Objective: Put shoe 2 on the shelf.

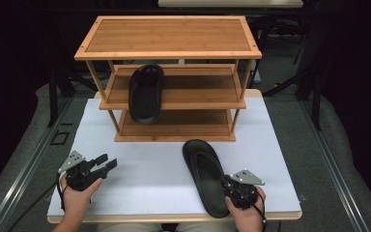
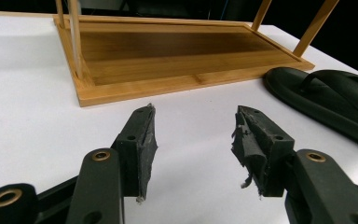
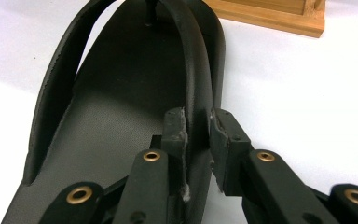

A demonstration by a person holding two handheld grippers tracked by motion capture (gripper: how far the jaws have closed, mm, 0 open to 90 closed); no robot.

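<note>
Lying on the white bench point(image 1: 140, 174) before the wooden rack point(image 1: 169, 77), a black sandal point(image 1: 206, 176) is being pinched at its strap by the right claw point(image 3: 196, 123), while the left claw point(image 2: 193, 135) is gaping empty nearby.

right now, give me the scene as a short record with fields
surface: white table top
rack: three-tier bamboo shoe rack at the far side of the table
stored item: black sandal on the middle shelf, its end hanging over the front edge
loose item: second black sandal flat on the table, in front of the rack
left claw: open, empty, over bare table
right claw: jaws closed on the strap of the second black sandal
</note>
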